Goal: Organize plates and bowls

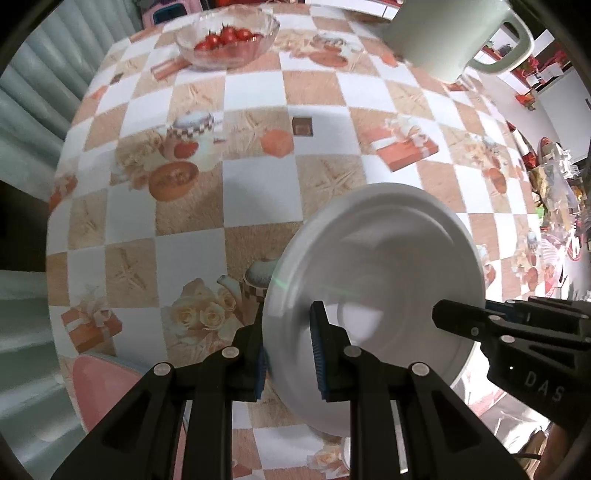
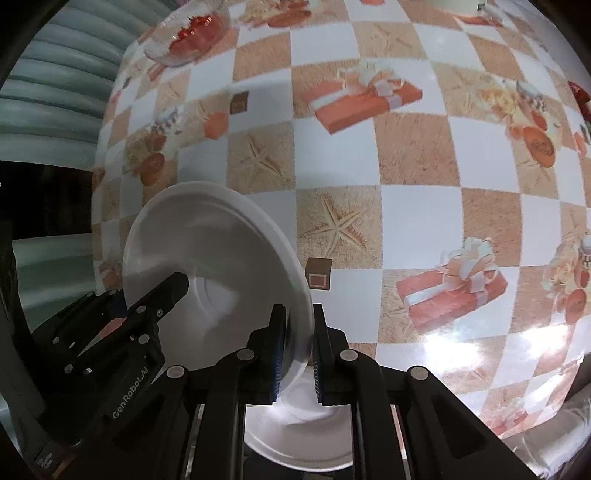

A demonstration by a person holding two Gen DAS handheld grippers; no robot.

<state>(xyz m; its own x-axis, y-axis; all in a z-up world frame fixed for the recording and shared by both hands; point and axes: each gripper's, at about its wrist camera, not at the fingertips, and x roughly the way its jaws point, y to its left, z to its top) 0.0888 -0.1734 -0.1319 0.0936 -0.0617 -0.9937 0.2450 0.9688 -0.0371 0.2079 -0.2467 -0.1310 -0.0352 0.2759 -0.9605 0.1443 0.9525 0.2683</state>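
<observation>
- While both claws pinch opposite edges of it, the white plate [image 1: 376, 266] hangs clear of the checked tablecloth [image 1: 258, 92], carried between the two.
- Left gripper [image 1: 288, 350]: jaws narrow, blue pads clamped on the rim, one pad on each face, so the plate's dish spreads away to its right.
- Right gripper [image 2: 297, 354]: the same story, jaws drawn in tight on the far rim, the plate reaching off to its left toward the other claw.
- Handling call: this looks like glazed ceramic, stiff and smooth, likely fairly heavy for a rim pinch and quick to chip or shatter if it drops.
- The glaze looks slick, so I'd want the pads well in past the rim's lip, not only on the edge.
- Two holds on opposite sides is the sensible way: it stops the plate pivoting in one claw.
- Ahead of the left claw, far across the table, a glass bowl of tomatoes [image 1: 227, 37] and a pale kettle [image 1: 454, 33] stand well apart from the plate.
- A second white dish [image 2: 299, 439] lies below the right claw, under the lifted plate.
</observation>
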